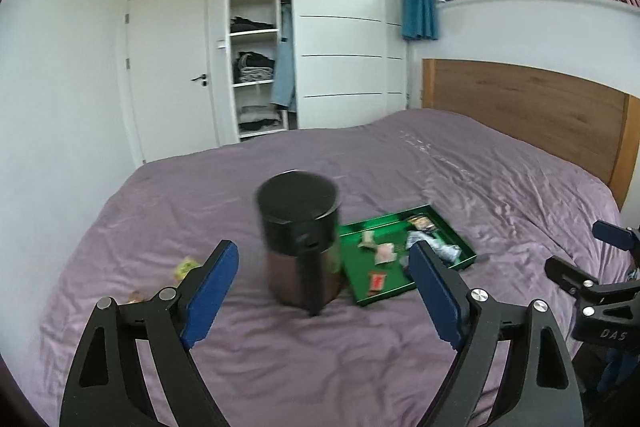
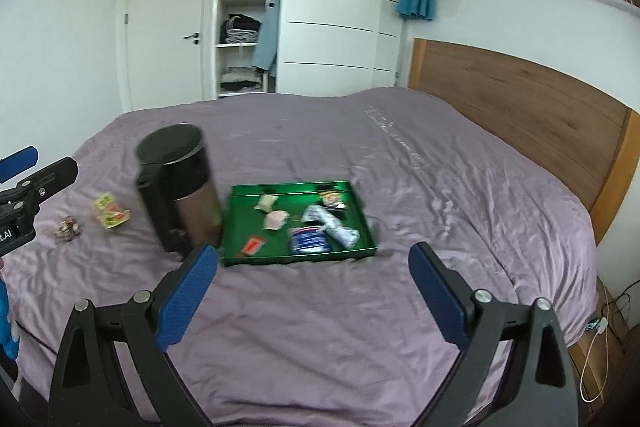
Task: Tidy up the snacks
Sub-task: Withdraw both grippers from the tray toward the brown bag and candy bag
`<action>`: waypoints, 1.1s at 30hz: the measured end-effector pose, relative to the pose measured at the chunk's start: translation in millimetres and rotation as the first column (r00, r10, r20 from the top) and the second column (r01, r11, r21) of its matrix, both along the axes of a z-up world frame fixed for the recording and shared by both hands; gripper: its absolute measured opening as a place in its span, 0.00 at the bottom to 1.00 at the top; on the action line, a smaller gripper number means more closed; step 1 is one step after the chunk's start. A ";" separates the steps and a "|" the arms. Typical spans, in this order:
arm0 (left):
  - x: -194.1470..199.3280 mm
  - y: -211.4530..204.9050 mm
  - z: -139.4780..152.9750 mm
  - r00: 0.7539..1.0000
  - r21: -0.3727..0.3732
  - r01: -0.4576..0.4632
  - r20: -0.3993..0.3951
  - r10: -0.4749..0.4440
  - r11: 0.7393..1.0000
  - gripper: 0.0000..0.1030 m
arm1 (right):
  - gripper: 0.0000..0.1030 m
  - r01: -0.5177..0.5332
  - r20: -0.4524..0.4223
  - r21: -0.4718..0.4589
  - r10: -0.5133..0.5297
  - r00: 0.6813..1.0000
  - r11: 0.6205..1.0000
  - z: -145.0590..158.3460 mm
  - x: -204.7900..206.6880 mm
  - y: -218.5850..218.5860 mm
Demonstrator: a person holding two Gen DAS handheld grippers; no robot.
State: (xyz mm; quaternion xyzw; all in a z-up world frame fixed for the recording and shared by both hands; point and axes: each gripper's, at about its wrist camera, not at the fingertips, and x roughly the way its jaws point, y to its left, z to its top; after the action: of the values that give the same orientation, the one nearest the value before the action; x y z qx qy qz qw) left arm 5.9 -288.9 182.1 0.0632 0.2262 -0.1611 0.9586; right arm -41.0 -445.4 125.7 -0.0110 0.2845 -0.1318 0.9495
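Both the left tongs and the right tongs hang wide apart over the bed, gripping nothing. A green tray of snack packets lies just beside a dark canister; 2 packets lie loose further left.

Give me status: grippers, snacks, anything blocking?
Left gripper and right gripper open, empty. Most snacks in green tray; two packets loose on bed. Black bin between them.

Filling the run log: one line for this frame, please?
left gripper: open, empty | right gripper: open, empty | green rectangular tray: holds several snacks | yellow-green packet: loose on purple bedspread | black-lidded cylindrical bin: beside tray
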 end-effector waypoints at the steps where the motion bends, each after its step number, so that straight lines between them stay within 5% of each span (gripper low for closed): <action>1: -3.0 9.1 -0.4 1.000 -0.005 -0.010 0.001 0.010 1.000 0.81 | 1.00 -0.017 0.001 -0.005 0.017 1.000 1.000 1.5 -3.0 11.3; 17: -40.7 185.1 -53.4 0.957 -0.029 -0.285 -0.073 0.282 0.958 0.82 | 1.00 -0.273 -0.054 -0.036 0.271 0.961 0.961 -12.4 -14.1 143.1; 33: 18.5 277.6 -170.5 0.827 0.038 -0.473 -0.326 0.458 0.880 0.82 | 1.00 -0.511 -0.195 0.077 0.516 0.834 0.856 -93.3 64.4 204.7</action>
State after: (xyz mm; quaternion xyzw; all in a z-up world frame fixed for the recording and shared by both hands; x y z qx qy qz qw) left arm 24.3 -11.3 11.6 -0.0425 0.3861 0.0642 0.9193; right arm 23.4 -240.6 32.5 -0.0900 0.3704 0.1327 0.9149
